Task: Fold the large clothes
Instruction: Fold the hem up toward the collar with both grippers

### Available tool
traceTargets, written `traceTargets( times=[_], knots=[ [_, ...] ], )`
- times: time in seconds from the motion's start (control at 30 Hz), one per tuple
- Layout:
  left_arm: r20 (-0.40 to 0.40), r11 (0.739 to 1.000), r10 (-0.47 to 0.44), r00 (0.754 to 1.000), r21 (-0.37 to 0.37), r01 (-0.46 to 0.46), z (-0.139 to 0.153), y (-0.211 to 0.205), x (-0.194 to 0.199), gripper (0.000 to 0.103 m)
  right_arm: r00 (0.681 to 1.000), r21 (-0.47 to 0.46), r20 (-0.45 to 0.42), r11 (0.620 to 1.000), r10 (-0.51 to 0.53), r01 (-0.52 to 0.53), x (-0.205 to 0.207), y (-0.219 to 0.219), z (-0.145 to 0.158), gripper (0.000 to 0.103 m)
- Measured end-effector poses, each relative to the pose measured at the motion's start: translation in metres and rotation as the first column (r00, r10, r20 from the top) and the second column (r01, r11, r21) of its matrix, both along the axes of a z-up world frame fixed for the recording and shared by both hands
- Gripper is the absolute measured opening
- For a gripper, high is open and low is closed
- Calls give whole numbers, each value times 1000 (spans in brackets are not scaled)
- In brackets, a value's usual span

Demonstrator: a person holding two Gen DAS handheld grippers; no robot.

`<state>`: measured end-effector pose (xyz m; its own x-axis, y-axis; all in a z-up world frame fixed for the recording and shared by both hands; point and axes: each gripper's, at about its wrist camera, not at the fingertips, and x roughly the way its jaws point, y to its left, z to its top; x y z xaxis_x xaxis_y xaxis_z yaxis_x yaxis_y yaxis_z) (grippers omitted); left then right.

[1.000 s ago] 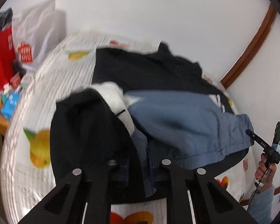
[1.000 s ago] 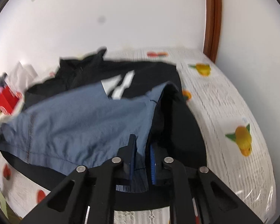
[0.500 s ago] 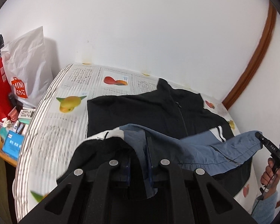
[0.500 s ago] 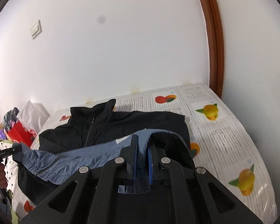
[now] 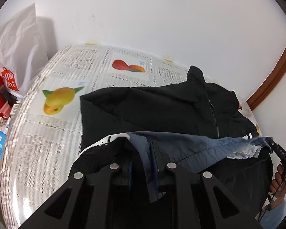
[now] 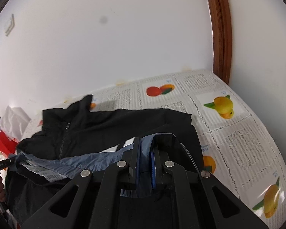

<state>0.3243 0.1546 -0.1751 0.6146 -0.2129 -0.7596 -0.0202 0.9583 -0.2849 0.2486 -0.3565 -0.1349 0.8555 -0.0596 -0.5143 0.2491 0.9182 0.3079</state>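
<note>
Both tongs, left (image 5: 143,168) and right (image 6: 145,168), clamp the jacket (image 5: 162,106) hem on the desk (image 5: 53,126); left jaws just eased slightly. Hem now pulled back from the collar, unfolding.

Far to the left of the left hand-held gripper (image 5: 141,164), against the wall: a crinkled white plastic shopping bag (image 5: 19,43) bearing a red square logo (image 5: 8,79) with white letters, seen askew and partly cut off; readable roughly as "UNI" over "QLO", the last letters uncertain. Ahead and to both sides: a white plastic bench cover printed with fruit pictures and columns of grey newspaper-style type (image 5: 47,143), far too small and blurred to read. On the black body of the right hand-held gripper (image 5: 269,140): small pale marks, not legible. Same for the other one's body in the right view.
</note>
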Motion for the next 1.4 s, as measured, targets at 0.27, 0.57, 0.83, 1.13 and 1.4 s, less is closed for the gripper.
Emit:
traceTargets(
  times=[0.27, 0.57, 0.83, 1.13, 1.4],
  knots=[
    [39, 994, -97, 995, -50, 99, 19, -8, -16, 55, 999, -43, -35, 999, -1, -1, -7, 4, 11, 15],
    [150, 994, -106, 983, 15, 105, 54, 0, -68, 63, 997, -184, 30, 981, 71, -64, -57, 46, 49, 25],
    [100, 996, -88, 991, 15, 87, 41, 13, -84, 64, 996, -138, -8, 986, 94, -94, -73, 36, 46, 40],
    [30, 987, -156, 987, 41, 154, 13, -9, -101, 64, 994, -116, 24, 988, 107, -104, -95, 32, 42, 58],
    [-21, 965, -180, 984, 189, 180, -11, -37, -94, 63, 962, -139, -180, 963, 204, -230, -68, 73, -15, 22]
  ],
)
